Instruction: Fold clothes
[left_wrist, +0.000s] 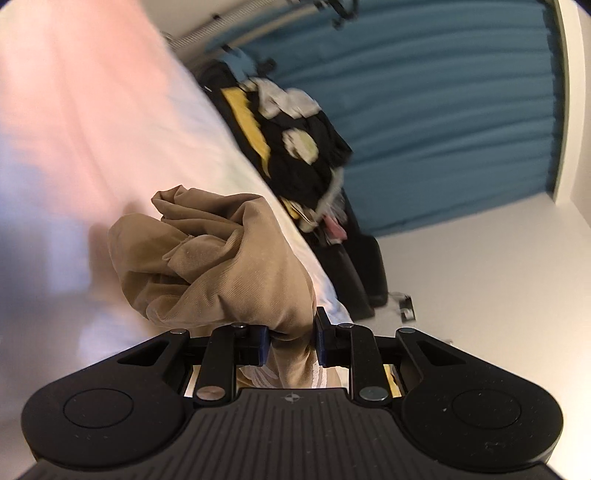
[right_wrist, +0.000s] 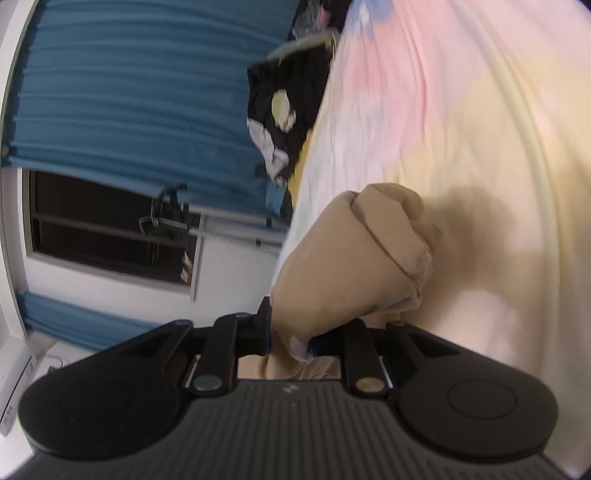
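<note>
Over the bed (left_wrist: 92, 129): tan garment (left_wrist: 229, 258) bunched, lifted.
Left gripper (left_wrist: 291, 332): clamped on garment.
Right gripper (right_wrist: 290, 332): likewise clamped.
Right view only: dark window (right_wrist: 103, 229).

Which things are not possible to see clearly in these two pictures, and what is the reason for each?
- Tan garment: bunched in both grippers; its type and full shape are hidden by its own folds and each gripper body.
- Pastel bed sheet: blurred in both views, pattern unclear.
- Dark clothes pile: blurred in the left wrist view, single pieces not separable.
- Person's hands: outside both views.
</note>
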